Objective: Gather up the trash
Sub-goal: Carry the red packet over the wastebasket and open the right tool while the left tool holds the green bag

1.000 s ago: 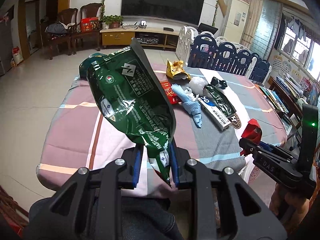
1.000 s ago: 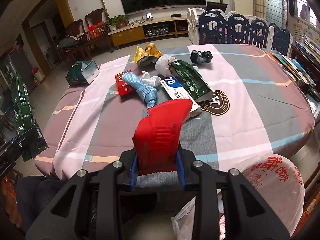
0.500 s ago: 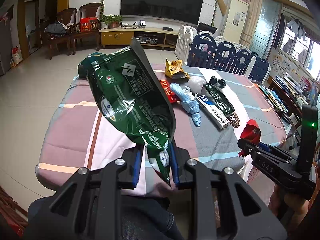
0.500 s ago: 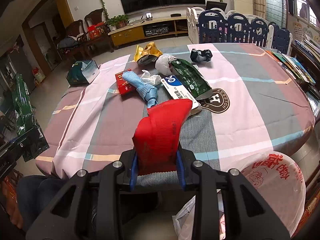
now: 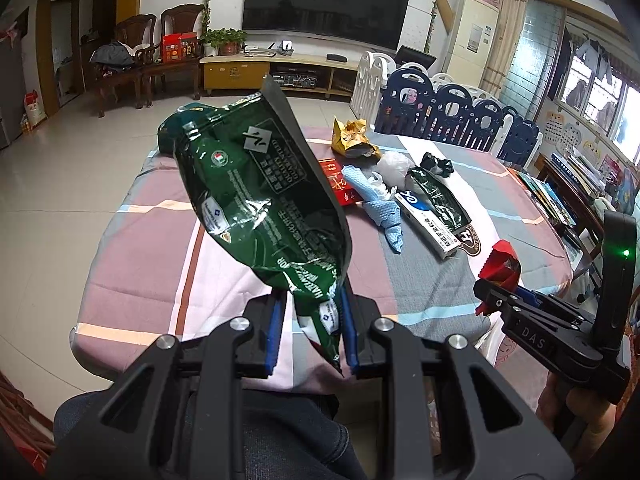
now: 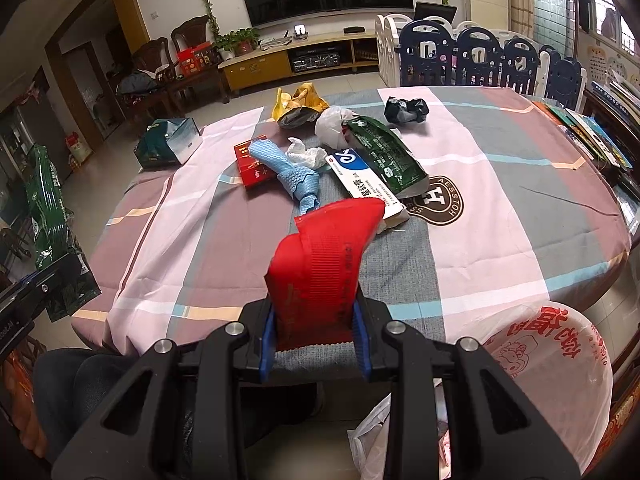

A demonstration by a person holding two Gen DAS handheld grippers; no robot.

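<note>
My left gripper (image 5: 310, 330) is shut on a large dark green foil bag (image 5: 260, 204), held upright in front of the table's near edge. It also shows at the left of the right wrist view (image 6: 48, 224). My right gripper (image 6: 314, 334) is shut on a red ribbed wrapper (image 6: 320, 264), also seen in the left wrist view (image 5: 502, 266). More trash lies mid-table: a blue cloth (image 6: 294, 172), a red box (image 6: 254, 164), a white-blue box (image 6: 362, 182), a green pouch (image 6: 384, 156), a yellow wrapper (image 6: 298, 102), a black wad (image 6: 406, 110).
A pink-white plastic bag (image 6: 548, 364) with red print hangs open below the table's near right edge. A green tissue box (image 6: 168, 146) stands at the table's far left. The checked tablecloth (image 6: 500, 208) covers the table. Books are stacked on the right. My knees are below.
Both grippers have drawn back slightly from the table with their loads; the table's near edge sits a little further off. Neither grip has changed.
</note>
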